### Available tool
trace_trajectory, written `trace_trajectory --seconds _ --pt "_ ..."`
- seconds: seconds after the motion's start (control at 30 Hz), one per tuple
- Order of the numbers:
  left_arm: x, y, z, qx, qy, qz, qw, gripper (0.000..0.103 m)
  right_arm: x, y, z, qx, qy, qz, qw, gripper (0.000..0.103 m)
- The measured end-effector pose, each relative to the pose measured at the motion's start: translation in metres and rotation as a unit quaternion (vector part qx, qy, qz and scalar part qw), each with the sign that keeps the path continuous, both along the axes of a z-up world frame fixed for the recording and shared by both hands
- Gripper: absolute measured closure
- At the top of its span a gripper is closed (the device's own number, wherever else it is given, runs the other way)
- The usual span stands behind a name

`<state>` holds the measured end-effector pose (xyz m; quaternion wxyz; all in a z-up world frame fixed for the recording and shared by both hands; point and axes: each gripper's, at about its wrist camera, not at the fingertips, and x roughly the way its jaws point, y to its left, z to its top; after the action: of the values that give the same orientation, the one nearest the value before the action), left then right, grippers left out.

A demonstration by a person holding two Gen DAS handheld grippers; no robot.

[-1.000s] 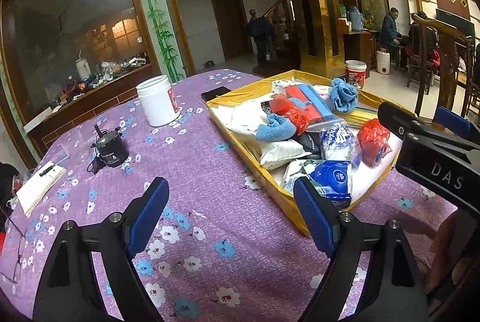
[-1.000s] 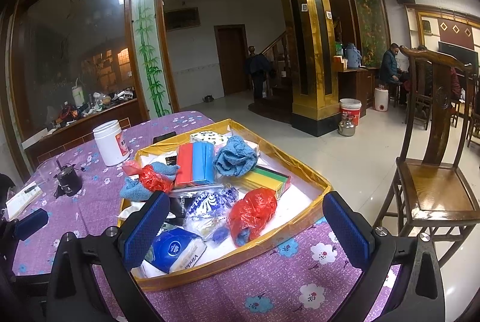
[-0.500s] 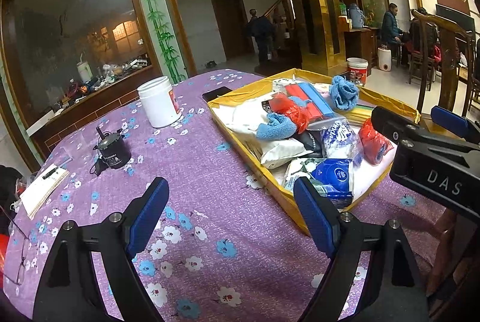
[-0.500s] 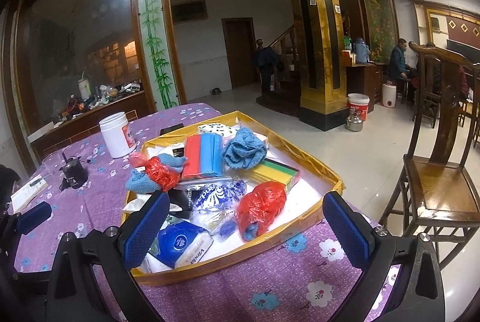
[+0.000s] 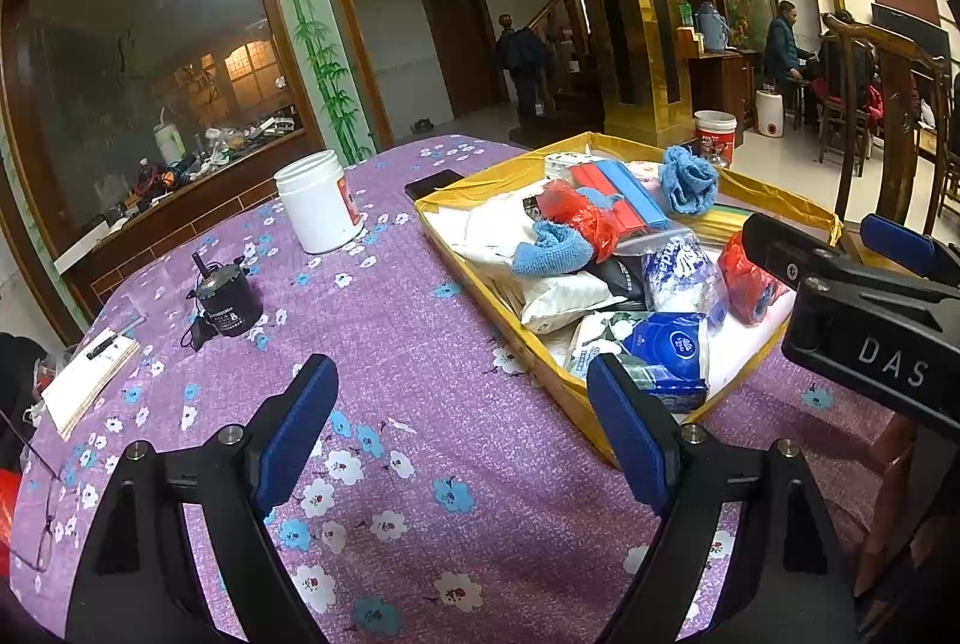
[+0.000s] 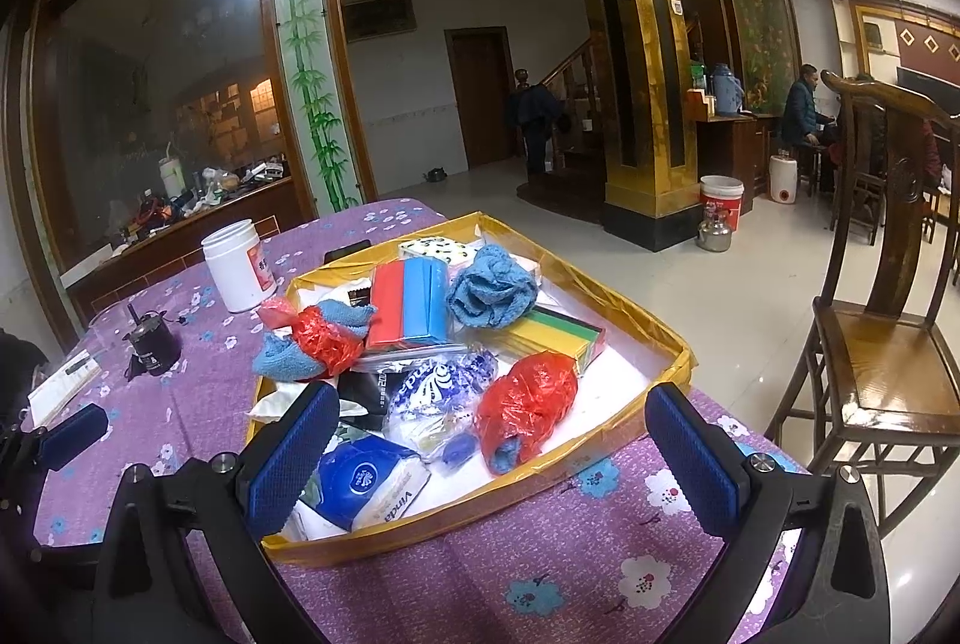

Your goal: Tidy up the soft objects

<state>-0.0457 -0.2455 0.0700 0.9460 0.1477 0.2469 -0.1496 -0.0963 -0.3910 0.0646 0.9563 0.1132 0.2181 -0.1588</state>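
Both claws hang wide apart and empty, the left claw [image 5: 462, 422] over bare worktop [image 5: 420, 344], the right claw [image 6: 486, 452] facing the yellow tray [image 6: 624, 296] at twelve o'clock, soft packs and cloths heaped inside, sorted or awaiting sorting, can't tell.

White letters "DAS" stand on the black body of the right gripper [image 5: 864, 278]. The blue tissue pack [image 6: 369, 482] in the yellow tray reads "Vinda". The other labels are too small or blurred to read.
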Motion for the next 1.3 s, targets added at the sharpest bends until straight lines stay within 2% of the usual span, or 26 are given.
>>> trace_trajectory --seconds 1.3 --pt "-0.0004 0.0002 -0.0007 0.003 0.004 -0.002 1.0000 0.018 0.0006 0.0026 -0.0014 0.000 0.006 0.004 1.000 0.000"
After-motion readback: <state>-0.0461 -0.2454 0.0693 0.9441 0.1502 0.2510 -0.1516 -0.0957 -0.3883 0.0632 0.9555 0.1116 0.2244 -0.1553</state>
